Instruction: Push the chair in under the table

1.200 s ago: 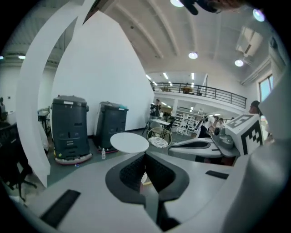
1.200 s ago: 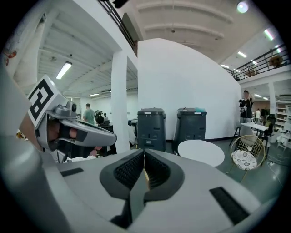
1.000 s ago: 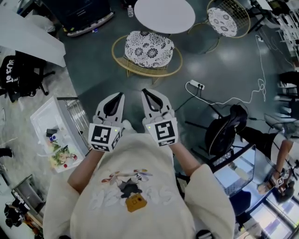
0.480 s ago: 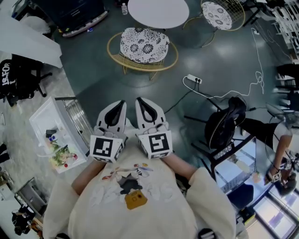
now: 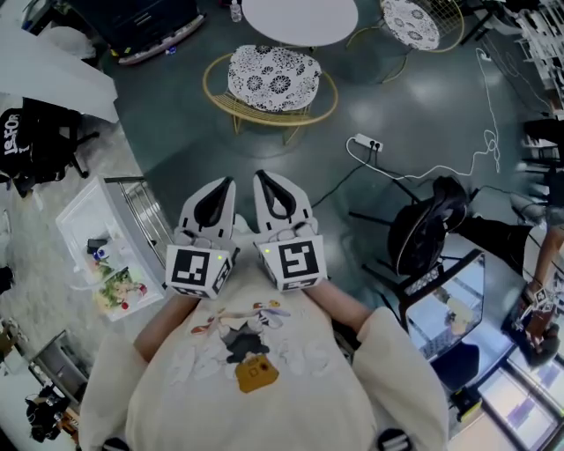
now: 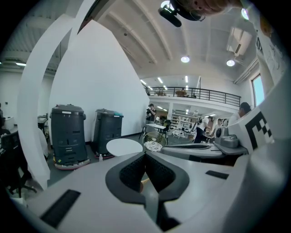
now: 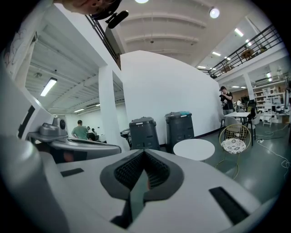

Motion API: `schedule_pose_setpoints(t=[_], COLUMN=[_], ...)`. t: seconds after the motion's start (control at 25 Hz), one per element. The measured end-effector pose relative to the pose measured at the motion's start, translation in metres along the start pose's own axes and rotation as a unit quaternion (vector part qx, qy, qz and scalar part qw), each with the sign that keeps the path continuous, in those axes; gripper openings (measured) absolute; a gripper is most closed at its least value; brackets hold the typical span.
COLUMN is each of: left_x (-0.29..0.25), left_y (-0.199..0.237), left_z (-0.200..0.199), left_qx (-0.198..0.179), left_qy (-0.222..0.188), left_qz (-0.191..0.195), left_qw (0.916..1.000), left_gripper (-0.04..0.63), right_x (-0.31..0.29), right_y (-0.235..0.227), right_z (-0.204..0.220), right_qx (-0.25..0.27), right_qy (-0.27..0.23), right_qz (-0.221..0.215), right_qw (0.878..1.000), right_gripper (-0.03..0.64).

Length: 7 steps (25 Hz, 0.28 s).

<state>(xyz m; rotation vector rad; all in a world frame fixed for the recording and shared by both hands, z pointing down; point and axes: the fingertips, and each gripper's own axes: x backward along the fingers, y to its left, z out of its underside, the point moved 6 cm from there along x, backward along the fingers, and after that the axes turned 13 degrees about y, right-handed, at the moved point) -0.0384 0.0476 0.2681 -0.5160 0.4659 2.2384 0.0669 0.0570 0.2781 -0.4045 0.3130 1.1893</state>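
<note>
A gold wire chair (image 5: 271, 84) with a black-and-white patterned cushion stands on the dark floor, pulled out from a round white table (image 5: 300, 19) at the top of the head view. My left gripper (image 5: 220, 185) and right gripper (image 5: 267, 181) are held side by side in front of my chest, well short of the chair, both shut on nothing. The left gripper view shows the table (image 6: 123, 146) beyond its shut jaws. In the right gripper view the table (image 7: 194, 149) appears with a second gold chair (image 7: 234, 139) to its right.
A second patterned chair (image 5: 417, 24) sits past the table. A power strip (image 5: 368, 144) and white cable (image 5: 458, 167) lie on the floor at right. A black office chair (image 5: 423, 233) and glass desk (image 5: 449, 304) stand close right; a bin of items (image 5: 101, 255) stands left.
Both grippers have drawn a little closer together and the right one has rolled slightly. The view has shifted so the chair and table sit a bit higher in the picture.
</note>
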Motion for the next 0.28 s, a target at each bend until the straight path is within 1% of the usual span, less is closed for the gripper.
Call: schedule_pose_setpoints(t=[0.28], left_x=[-0.0005], left_y=[-0.0013], left_z=[0.0000], left_qx=[-0.002], left_qy=[-0.001], left_qz=[0.007], left_qw=[1.0000], left_gripper=[0.009], right_x=[-0.0018], right_y=[0.0046], right_z=[0.0016], right_qx=[0.004], right_qy=[0.004], right_qz=[-0.006], right_qw=[1.000], right_gripper=[0.006])
